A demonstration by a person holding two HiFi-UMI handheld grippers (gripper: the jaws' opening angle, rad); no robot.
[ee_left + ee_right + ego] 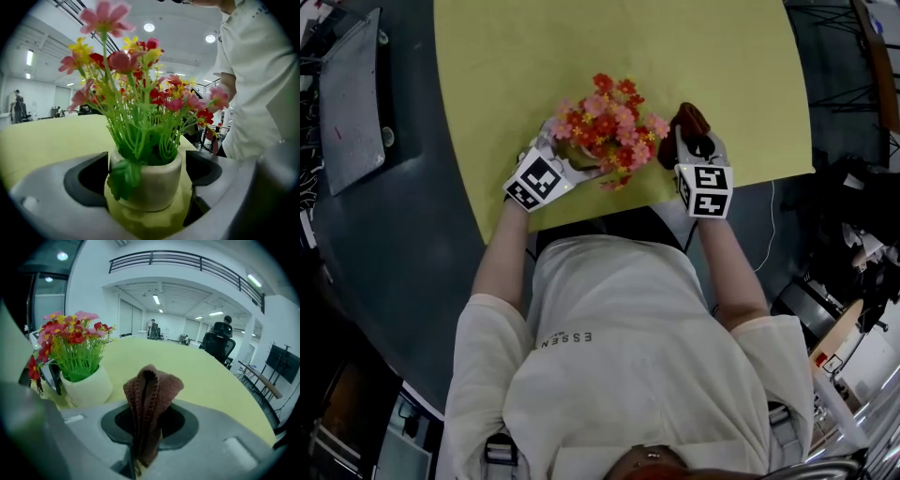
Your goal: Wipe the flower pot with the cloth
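Note:
A small cream flower pot [150,180] with red, pink and yellow artificial flowers [609,127] stands near the front edge of the yellow-green table [581,37]. My left gripper [567,159] is open, with one jaw on each side of the pot. The pads stand close to the pot's sides, and a thin gap shows at the right pad. My right gripper [696,148] is just right of the flowers and shut on a brown knitted cloth [149,394], which sticks up folded between its jaws. From the right gripper view the pot [89,385] is a short way off to the left.
The table's curved front edge [609,206] runs right under both grippers, with my torso behind it. Dark floor surrounds the table, and a grey panel [352,94] lies at the far left. Office chairs [218,345] and people are far off in the hall.

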